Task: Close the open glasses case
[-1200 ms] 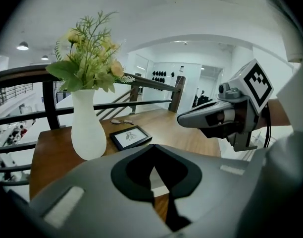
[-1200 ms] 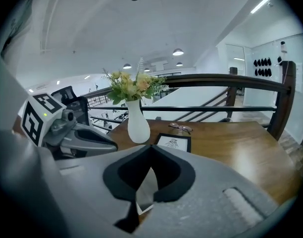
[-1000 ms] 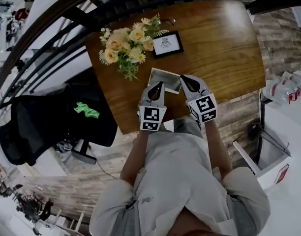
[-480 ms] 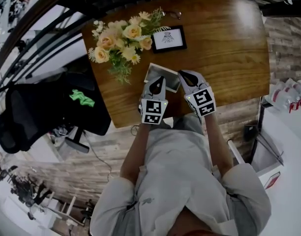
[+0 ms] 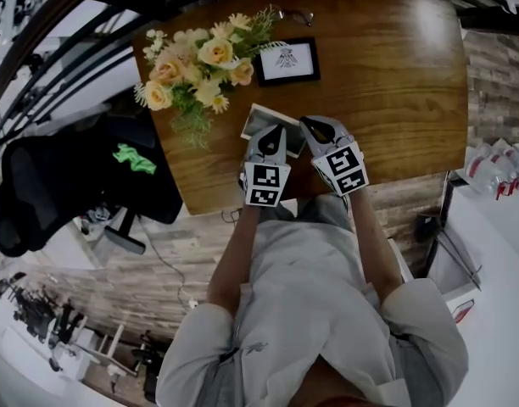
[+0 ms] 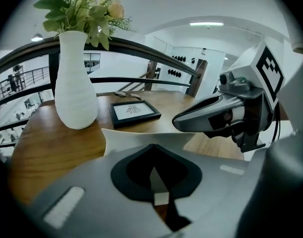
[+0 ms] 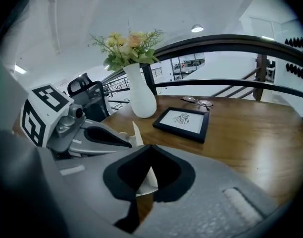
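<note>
Status: not closed yet. The glasses case (image 5: 261, 124) sits on the desk (image 5: 387, 83), near the front edge, between the picture frame (image 5: 287, 61) and the person. Its pale lid is still up: in the left gripper view it stands as a sheet just past the jaws, and in the right gripper view it shows edge-on as a thin upright sliver. The whole closing swing is left, I'd say.

Left gripper (image 5: 270, 134): jaws together at the tips, at the case's near edge. Part of the pale case shows through the gap behind the tips. Can't confirm it's pinching anything; it looks more like it's butting against the lid.

Right gripper (image 5: 310, 125): jaw tips also together, at the case's right end, just beside the left gripper. A corner of the case is visible through its gap. Grip unconfirmed here as well.

A pair of spectacles (image 7: 203, 102) lies at the far edge, well apart from the case. Flower vase (image 6: 76, 83) stands far-left.
</note>
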